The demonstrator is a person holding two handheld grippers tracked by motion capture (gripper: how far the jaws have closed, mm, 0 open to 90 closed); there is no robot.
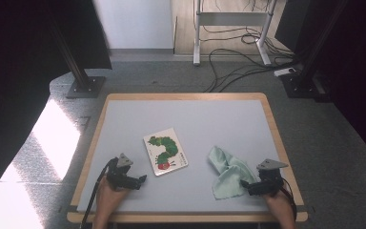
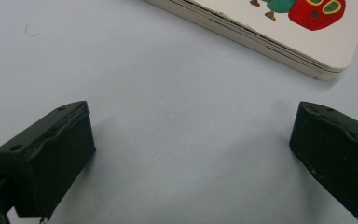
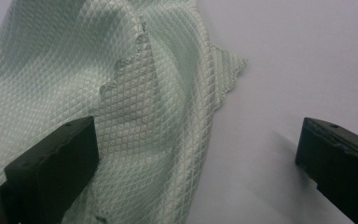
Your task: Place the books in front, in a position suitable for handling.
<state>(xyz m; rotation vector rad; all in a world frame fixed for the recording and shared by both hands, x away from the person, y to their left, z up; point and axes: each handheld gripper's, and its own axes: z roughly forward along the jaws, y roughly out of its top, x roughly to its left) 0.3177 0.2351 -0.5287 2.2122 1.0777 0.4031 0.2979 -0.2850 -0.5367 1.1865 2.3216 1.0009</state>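
Holding a gripper in each hand, you work at the near edge of the grey table (image 1: 138, 114). Your left gripper (image 1: 138, 182) sits low over the mat, its jaws spread wide with nothing but bare surface between them. Just beyond it lies the picture book (image 1: 166, 151), flat, cover up, showing a green caterpillar with a red head; in the left gripper view the book (image 2: 279, 32) shows its near corner and stacked page edges a little past the jaw tips, not touching them. Your right gripper (image 1: 249, 187) is also wide open. It rests at the lower right edge of the crumpled pale green cloth (image 1: 228, 174). In the right gripper view one jaw stands over the quilted cloth (image 3: 98, 70), the other over bare table.
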